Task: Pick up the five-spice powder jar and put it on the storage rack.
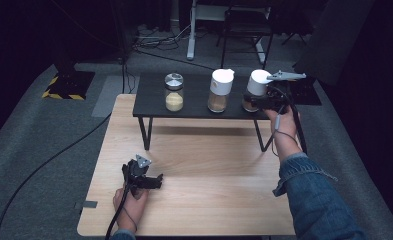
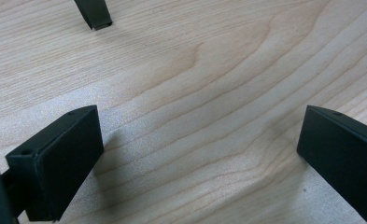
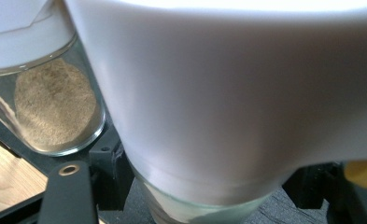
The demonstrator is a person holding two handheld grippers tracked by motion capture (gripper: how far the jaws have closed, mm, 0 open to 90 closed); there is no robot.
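Three jars stand in a row on a low black shelf (image 1: 151, 102). The rightmost jar (image 1: 258, 82), glass with a tall white lid (image 3: 228, 84), sits between the jaws of my right gripper (image 1: 252, 104), which is shut on its glass body; one black finger (image 3: 69, 196) shows at the lower left. The middle jar (image 1: 219, 90) (image 3: 55, 109) also has a white lid and holds brown powder. At the left stands a silver-lidded jar (image 1: 174, 92) of yellow powder. My left gripper (image 1: 151, 180) (image 2: 200, 135) rests open on the wooden table (image 1: 209, 165), nothing between its fingers.
The shelf stands on thin black legs (image 2: 95, 14) along the table's far edge. A cable (image 1: 44, 165) runs over the grey carpet at the left. Chair and stand legs (image 1: 191, 35) are behind the table in the dark.
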